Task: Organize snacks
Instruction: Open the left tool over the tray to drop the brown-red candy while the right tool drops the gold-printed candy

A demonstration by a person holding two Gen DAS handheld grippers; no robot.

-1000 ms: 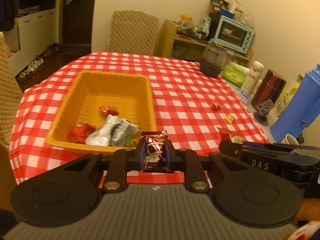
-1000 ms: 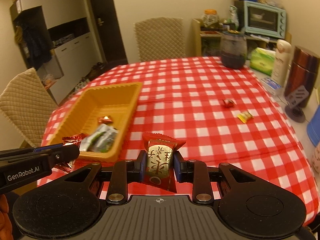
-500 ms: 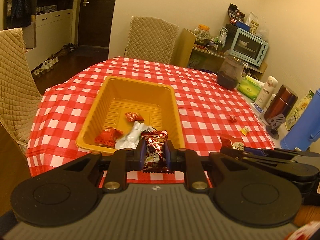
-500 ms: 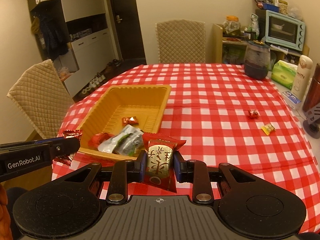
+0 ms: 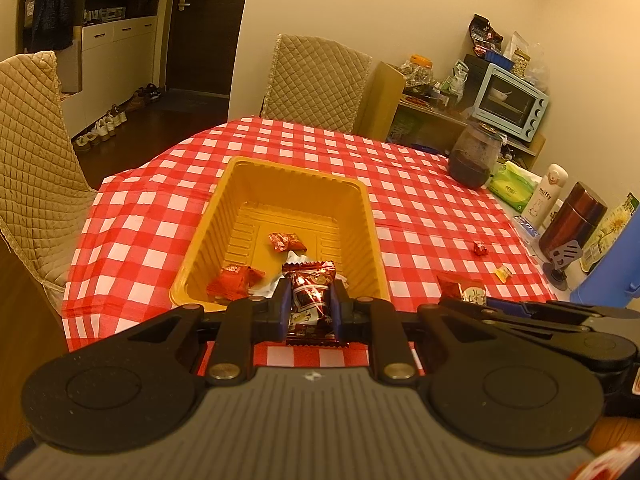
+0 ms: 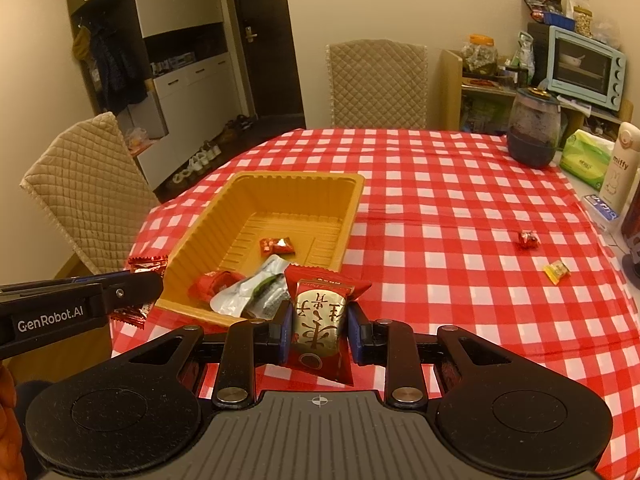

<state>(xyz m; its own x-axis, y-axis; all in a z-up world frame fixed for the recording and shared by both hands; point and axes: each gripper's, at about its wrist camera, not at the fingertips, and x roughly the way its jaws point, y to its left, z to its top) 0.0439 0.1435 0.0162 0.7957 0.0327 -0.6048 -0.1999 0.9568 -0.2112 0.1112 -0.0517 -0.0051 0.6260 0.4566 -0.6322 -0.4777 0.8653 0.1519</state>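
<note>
Orange tray [image 6: 352, 196] holds four wrapped snacks; two loose candies [image 6: 528, 239] lie at 3 o'clock. Left gripper [image 5: 310, 308], marked "GenRobot.AI", pinches one dark-red packet [image 5: 310, 300]; right gripper [image 6: 318, 328] clamps one gold-faced packet [image 6: 318, 320].

A red-checked cloth [image 6: 440, 184] covers the table. Along its right edge stand a dark jar [image 6: 534, 128], a green tissue pack [image 6: 586, 158], a white flask [image 6: 620, 164] and a brown flask [image 5: 572, 220]. Two quilted chairs [image 6: 376, 84] flank it. A blue oven [image 6: 584, 66] sits on a shelf behind.
</note>
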